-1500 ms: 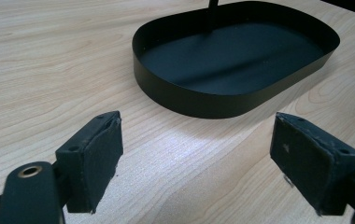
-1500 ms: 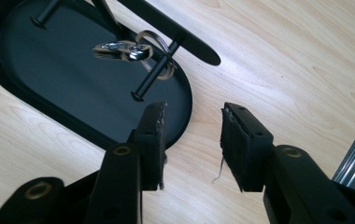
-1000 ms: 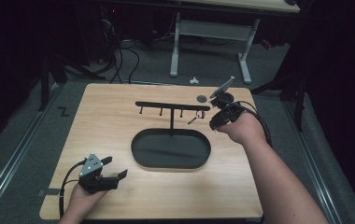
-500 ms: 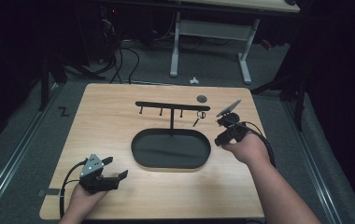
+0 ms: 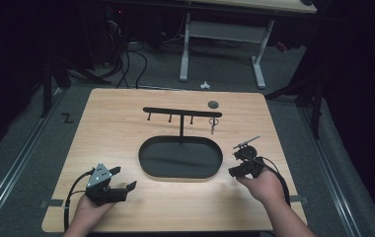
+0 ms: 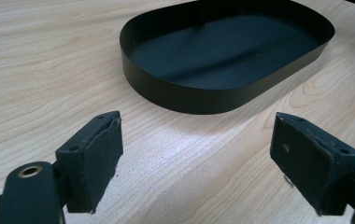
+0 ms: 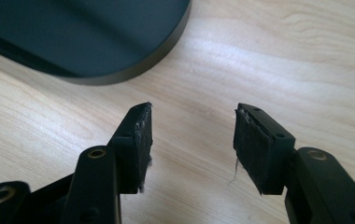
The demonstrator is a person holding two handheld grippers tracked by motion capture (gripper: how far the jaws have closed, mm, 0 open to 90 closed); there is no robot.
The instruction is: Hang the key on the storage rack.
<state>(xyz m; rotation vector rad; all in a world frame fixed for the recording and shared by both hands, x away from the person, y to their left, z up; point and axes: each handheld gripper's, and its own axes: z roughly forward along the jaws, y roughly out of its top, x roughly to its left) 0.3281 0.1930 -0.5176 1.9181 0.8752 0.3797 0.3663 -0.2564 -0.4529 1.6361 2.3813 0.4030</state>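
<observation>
Keys point(image 5: 213, 121) hanging off the rightmost hook of the black T-shaped rack point(image 5: 181, 112), upper centre of the high view, look to us light, stiff and swinging, best pinched at the ring, while our right gripper point(image 5: 238, 163), fingers just opening and empty, sits low on the tabletop point(image 5: 126, 113) by the oval tray point(image 5: 146, 148), left gripper point(image 5: 119, 185) wide.

The left gripper point(image 5: 124, 183) rests low, its jaws spread wide. The right gripper point(image 5: 236, 163) has just been opening its jaws, nothing between them.
</observation>
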